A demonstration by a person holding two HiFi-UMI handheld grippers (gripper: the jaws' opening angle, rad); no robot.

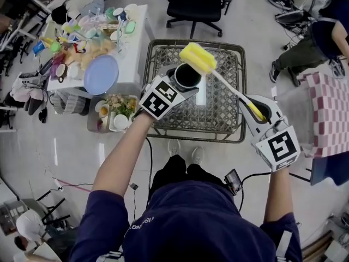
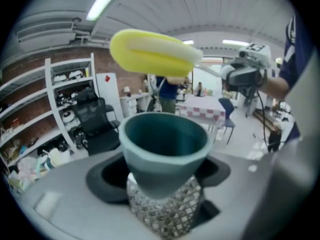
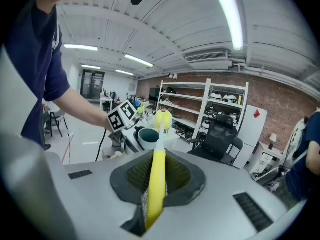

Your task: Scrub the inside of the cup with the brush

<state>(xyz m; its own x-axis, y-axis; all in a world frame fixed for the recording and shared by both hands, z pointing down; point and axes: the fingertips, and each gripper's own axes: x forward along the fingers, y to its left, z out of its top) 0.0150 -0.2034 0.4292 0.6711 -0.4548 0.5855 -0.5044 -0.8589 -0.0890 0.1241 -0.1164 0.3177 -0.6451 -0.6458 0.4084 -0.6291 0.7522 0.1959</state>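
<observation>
Pale floor (image 1: pixel 71 157) surrounds woven table (image 1: pixel 223 105) beneath the cup (image 1: pixel 187 76).

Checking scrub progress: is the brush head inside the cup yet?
No, the brush head hovers above the cup, clear of its rim.

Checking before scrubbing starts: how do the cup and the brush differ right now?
The cup is teal and wide-mouthed; the brush is long, yellow with a white stem. The cup sits in the left gripper, the brush in the right gripper. The brush's sponge head is above the cup, not inside. Both are gripped.
</observation>
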